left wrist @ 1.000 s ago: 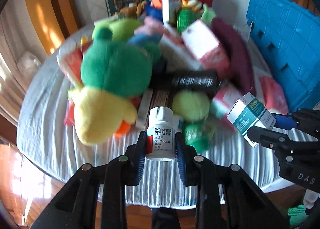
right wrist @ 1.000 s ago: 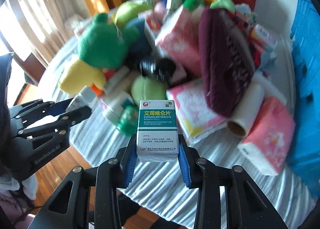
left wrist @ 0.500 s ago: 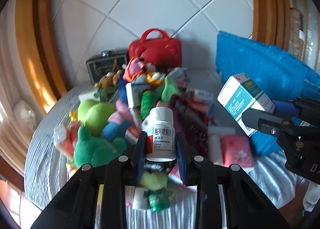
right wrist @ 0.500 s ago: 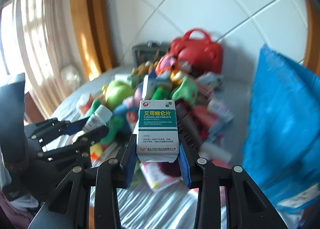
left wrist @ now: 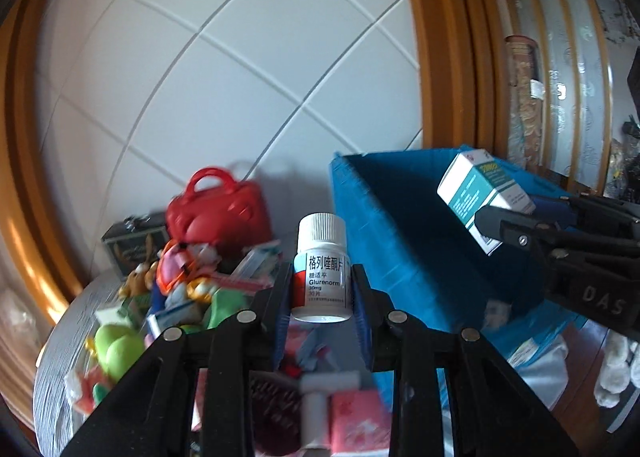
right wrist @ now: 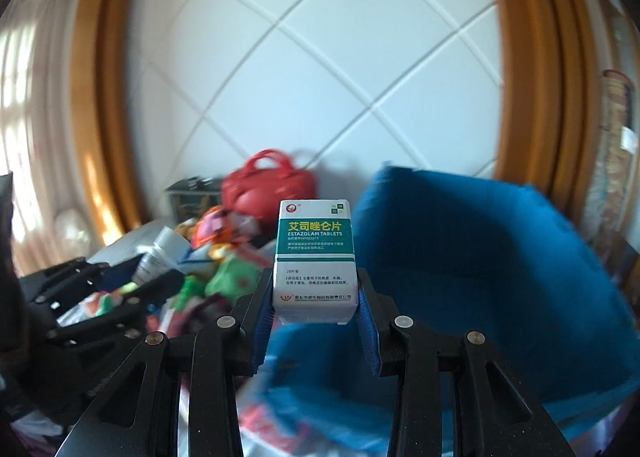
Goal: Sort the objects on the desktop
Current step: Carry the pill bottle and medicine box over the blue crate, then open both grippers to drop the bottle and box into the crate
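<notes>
My left gripper [left wrist: 321, 299] is shut on a white pill bottle [left wrist: 321, 269] with a ribbed cap and a red and blue label, held upright above the heap. My right gripper [right wrist: 315, 307] is shut on a white and green tablet box [right wrist: 315, 257], also upright. In the left wrist view the tablet box [left wrist: 480, 193] and the right gripper [left wrist: 532, 225] hang over the open blue crate [left wrist: 400, 241]. Seen from the right wrist, the left gripper [right wrist: 120, 277] with its bottle [right wrist: 160, 253] is low on the left, and the blue crate [right wrist: 480, 257] fills the right, blurred.
A round table with a white cloth [left wrist: 60, 341] carries a heap of plush toys, tissue packs and boxes. A red handbag [left wrist: 218, 213] and a dark tin [left wrist: 134, 243] stand at the back against a tiled wall. Wooden frames flank the wall.
Both grippers have risen well above the table and tilted up towards the wall, carrying the bottle and the box. The heap has dropped low in view, and the blue crate now lies ahead.
</notes>
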